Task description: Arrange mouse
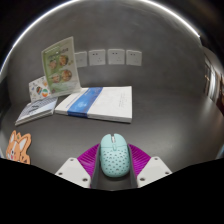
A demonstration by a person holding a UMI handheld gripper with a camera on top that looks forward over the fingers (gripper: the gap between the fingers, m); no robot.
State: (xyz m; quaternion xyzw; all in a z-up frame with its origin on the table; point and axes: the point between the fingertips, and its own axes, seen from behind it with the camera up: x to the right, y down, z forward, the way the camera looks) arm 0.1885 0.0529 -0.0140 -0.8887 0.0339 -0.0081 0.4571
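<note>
Gripper: my gripper [113, 172] has its fingers narrow around the mouse [113, 155], and both purple pads [88, 157] seem to press its sides, so I judge that I hold it.
Mouse: pale green with small dots, between my fingers, low over the near part of the table [160, 125].
Around: a white and blue book [95, 101] lies beyond the mouse; a picture card [58, 60] stands behind it; an orange figure [18, 148] is at the near left edge.
Progress: grasp looks done; placing the mouse at its final spot is left.
</note>
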